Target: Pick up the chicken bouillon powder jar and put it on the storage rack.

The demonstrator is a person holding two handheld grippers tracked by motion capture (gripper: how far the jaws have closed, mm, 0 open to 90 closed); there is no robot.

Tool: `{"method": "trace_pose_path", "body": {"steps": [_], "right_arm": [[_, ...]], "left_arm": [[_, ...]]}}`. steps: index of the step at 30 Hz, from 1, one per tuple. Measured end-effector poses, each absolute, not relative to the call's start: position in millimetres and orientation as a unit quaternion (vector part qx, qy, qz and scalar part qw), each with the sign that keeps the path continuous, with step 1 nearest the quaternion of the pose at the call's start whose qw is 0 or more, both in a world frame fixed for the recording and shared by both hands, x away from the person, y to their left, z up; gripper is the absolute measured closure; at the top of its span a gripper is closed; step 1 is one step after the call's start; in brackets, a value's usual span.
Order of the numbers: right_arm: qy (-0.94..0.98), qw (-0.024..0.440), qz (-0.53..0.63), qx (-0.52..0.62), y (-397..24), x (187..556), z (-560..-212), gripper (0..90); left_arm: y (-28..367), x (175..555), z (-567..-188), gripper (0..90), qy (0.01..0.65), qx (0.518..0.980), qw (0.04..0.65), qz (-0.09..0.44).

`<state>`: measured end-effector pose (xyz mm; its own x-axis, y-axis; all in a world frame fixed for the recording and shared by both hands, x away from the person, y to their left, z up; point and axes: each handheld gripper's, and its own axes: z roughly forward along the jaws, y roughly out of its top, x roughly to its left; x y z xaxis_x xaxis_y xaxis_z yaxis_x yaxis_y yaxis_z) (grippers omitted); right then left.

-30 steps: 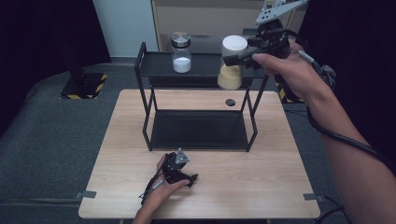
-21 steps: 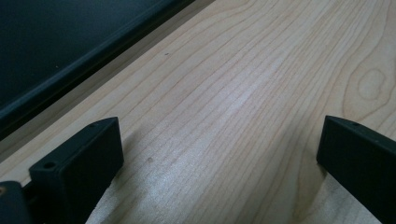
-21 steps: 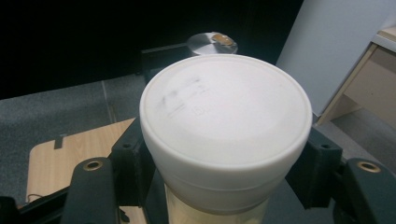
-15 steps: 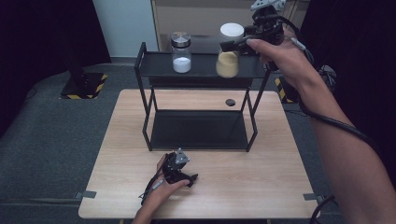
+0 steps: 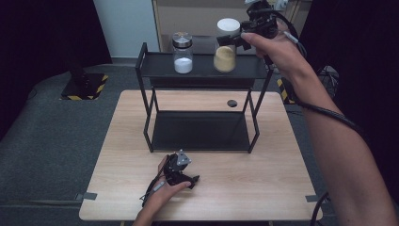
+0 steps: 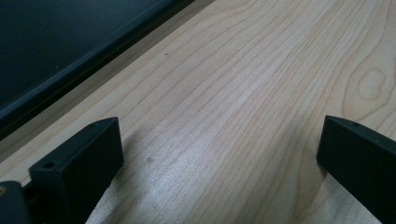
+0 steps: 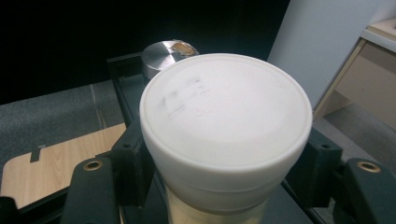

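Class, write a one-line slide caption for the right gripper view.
Black gripper fingers clamp a white-lidded jar of tan powder on a black metal shelf.

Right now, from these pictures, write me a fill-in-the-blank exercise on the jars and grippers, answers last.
1. The right gripper is clamped on the jar with the ____ lid.
2. That jar stands on the rack's ____ shelf.
3. The other jar has a ____ lid.
4. The left gripper rests on the table with its jaws ____.

Answers: white; top; metal; open

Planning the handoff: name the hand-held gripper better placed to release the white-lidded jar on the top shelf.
Right. The right hand-held gripper already clamps the white-lidded jar at the top shelf; the left hand-held gripper rests open on the table.
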<state>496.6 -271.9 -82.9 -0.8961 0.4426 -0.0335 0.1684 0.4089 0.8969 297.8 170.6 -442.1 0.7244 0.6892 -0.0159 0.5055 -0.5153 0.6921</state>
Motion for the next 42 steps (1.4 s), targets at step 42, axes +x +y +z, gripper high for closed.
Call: {"method": "trace_pose_path", "body": {"steps": [42], "right_arm": [[0.827,0.124,0.5,0.224,-268.3,511.4,-100.0,35.0]], "left_arm": [[170.7,297.9,-442.1,0.0,0.347,0.86,0.349,0.131]]}}
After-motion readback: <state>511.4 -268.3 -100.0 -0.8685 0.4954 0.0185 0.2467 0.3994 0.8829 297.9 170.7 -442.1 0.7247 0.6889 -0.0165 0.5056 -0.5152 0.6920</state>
